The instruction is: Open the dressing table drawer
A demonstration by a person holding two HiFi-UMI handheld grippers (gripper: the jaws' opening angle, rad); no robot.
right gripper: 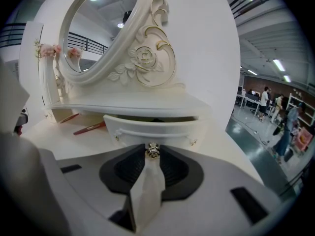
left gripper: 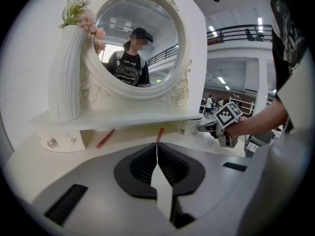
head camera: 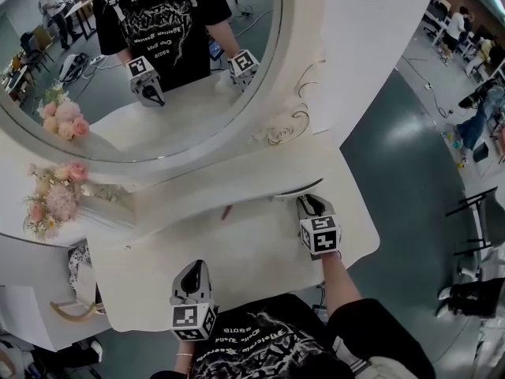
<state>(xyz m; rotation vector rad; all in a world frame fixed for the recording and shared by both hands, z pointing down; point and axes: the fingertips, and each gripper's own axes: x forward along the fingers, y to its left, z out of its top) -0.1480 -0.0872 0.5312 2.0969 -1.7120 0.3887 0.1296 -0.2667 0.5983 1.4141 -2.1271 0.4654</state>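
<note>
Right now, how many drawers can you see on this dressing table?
2. The left drawer sits under the vase. The right drawer is pulled partly open, its knob in the right gripper. Others may be hidden.

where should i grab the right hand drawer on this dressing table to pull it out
Take the small metal knob at the middle of the drawer front, coming straight from the front, as the right gripper does. The curved front has nothing else to pinch, and the shelf overhangs its top.
</note>
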